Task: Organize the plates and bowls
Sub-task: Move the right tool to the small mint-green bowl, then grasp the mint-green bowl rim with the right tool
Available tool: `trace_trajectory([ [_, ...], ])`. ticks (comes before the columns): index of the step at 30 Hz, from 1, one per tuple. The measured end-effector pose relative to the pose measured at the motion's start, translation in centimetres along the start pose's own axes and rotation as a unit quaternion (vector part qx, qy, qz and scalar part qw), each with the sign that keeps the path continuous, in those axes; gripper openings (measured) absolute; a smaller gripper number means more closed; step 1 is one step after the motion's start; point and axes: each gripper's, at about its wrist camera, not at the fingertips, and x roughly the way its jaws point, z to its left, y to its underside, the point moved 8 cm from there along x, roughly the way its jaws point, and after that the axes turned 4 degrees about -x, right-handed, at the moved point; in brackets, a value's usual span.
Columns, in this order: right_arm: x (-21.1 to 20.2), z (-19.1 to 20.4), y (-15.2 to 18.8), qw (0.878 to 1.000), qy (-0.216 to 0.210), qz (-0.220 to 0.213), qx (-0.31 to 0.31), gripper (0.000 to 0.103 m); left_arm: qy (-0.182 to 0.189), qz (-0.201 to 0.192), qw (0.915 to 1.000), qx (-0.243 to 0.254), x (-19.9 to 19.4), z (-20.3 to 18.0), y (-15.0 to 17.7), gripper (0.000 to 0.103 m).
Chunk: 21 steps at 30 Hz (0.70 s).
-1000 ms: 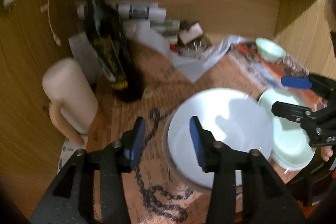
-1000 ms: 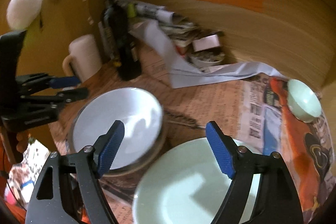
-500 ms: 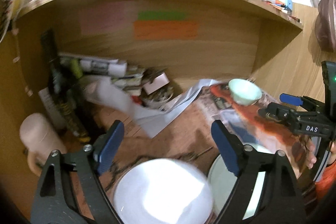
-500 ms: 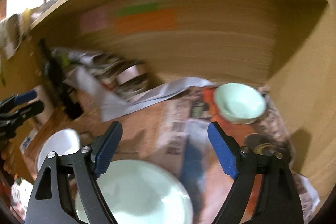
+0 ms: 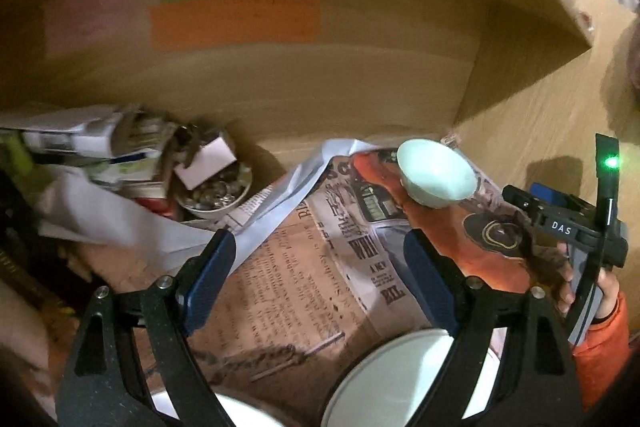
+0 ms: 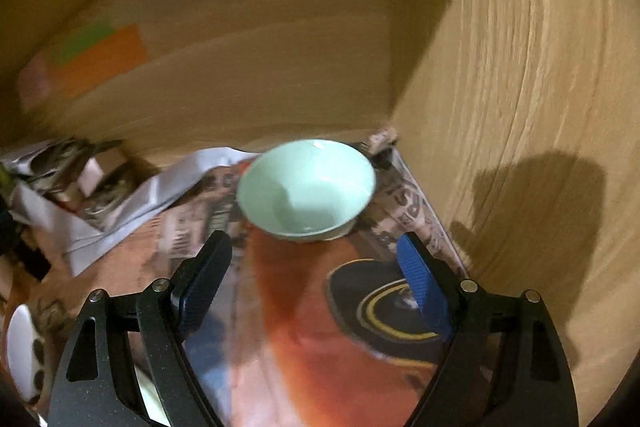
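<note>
**Both grippers wide apart over the papered surface, pale green bowl ahead**

The left gripper (image 5: 320, 283) has just been opening; its jaws stand wide with nothing between them. Just below it lie the rims of 2 round plates, a pale green one (image 5: 392, 379) and a white one (image 5: 240, 411).

The right gripper (image 6: 316, 279) has also just widened, its jaws empty. Ahead of it, the small pale green ceramic bowl (image 6: 306, 189) sits upright and empty on the newspaper-covered surface (image 6: 320, 339), near the wooden side wall (image 6: 520, 107) and back corner.

Farther left, a white dish of small metal bits (image 5: 218, 193) stands beside piled papers (image 5: 100, 143).
</note>
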Motion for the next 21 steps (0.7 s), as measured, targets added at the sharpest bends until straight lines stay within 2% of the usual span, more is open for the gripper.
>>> trace_trajectory([
  [7,4.5,-1.7,-0.7,0.999,0.023,0.028,0.007,0.083,-0.003,0.049,0.9987,0.009,5.1,-1.1,-0.9,0.087],
  [10,6.6,-2.2,-0.7,0.999,0.025,0.043,0.013,0.081,-0.005,0.059,0.9982,0.01,6.5,-1.7,-1.2,0.087],
  [15,9.8,-2.7,-0.4,0.996,0.014,0.08,0.032,0.055,-0.01,0.061,0.9975,0.034,8.8,-3.1,-1.7,0.087],
  [17,10.7,-2.9,-0.2,0.995,0.009,0.086,0.041,0.052,-0.012,0.06,0.9969,0.048,9.4,-3.7,-1.8,0.087],
  [20,11.9,-3.0,0.2,0.994,-0.003,0.096,0.051,0.03,-0.011,0.062,0.9952,0.075,10.5,-4.8,-1.5,0.087],
  [21,12.2,-2.9,0.5,0.994,-0.008,0.1,0.049,0.029,-0.011,0.063,0.9946,0.081,10.8,-5.1,-1.5,0.087],
])
